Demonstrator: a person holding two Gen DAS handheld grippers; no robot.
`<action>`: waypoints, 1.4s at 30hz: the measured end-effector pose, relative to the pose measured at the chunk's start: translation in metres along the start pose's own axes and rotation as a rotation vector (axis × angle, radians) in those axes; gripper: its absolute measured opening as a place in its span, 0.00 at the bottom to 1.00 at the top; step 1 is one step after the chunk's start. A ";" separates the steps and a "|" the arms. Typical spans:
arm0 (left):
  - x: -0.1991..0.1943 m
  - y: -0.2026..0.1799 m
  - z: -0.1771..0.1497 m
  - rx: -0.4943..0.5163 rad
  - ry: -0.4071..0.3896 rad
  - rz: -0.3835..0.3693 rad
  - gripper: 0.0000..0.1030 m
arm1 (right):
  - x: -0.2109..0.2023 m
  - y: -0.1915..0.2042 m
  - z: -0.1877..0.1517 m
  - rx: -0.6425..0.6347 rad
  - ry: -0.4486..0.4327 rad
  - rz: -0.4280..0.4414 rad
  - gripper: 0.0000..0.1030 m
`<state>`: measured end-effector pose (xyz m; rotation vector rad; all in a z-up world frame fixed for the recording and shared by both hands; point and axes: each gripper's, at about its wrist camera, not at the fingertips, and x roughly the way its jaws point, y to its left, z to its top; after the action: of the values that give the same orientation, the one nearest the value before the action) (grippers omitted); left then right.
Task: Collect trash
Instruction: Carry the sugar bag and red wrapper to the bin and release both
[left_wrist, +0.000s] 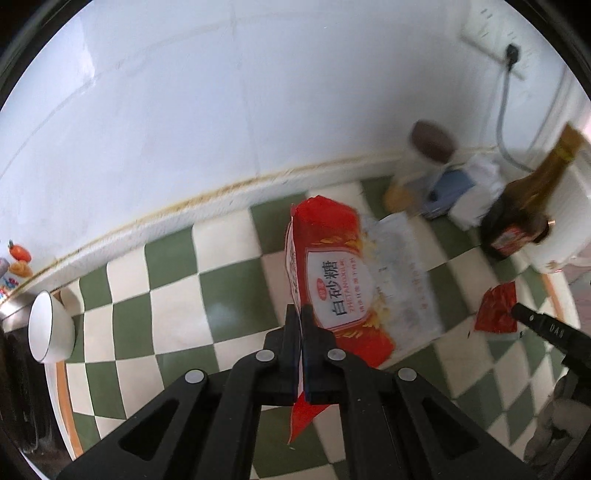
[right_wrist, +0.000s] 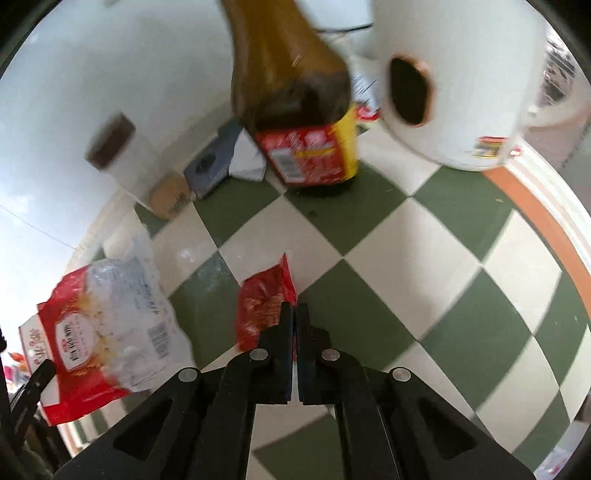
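Note:
My left gripper (left_wrist: 300, 314) is shut on the edge of a red and clear sugar bag (left_wrist: 340, 273) and holds it above the green and white checkered counter (left_wrist: 177, 288). The bag also shows at the left of the right wrist view (right_wrist: 110, 325). My right gripper (right_wrist: 291, 314) is shut on a small red wrapper (right_wrist: 264, 302), held just above the counter. That wrapper and the right gripper's tip (left_wrist: 524, 314) show at the right of the left wrist view, with the wrapper (left_wrist: 496, 310) hanging from it.
A brown sauce bottle (right_wrist: 295, 110) with a red label stands ahead of the right gripper. A white paper roll (right_wrist: 443, 74), a white jar with a brown lid (right_wrist: 122, 155) and a blue-grey box (right_wrist: 214, 162) stand near the wall. A white bowl (left_wrist: 50, 326) lies at the left edge.

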<state>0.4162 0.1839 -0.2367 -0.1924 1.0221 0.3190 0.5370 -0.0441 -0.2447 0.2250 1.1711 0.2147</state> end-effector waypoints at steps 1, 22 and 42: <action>-0.007 -0.004 0.002 0.010 -0.013 -0.009 0.00 | -0.016 -0.005 -0.001 0.014 -0.020 0.013 0.01; -0.190 -0.228 -0.046 0.513 -0.194 -0.392 0.00 | -0.237 -0.201 -0.147 0.387 -0.311 0.022 0.00; -0.088 -0.583 -0.431 1.124 0.389 -0.595 0.00 | -0.256 -0.561 -0.536 1.106 -0.201 -0.289 0.00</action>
<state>0.2306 -0.5083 -0.3757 0.4780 1.3296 -0.8704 -0.0277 -0.6200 -0.3778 1.0078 1.0022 -0.7256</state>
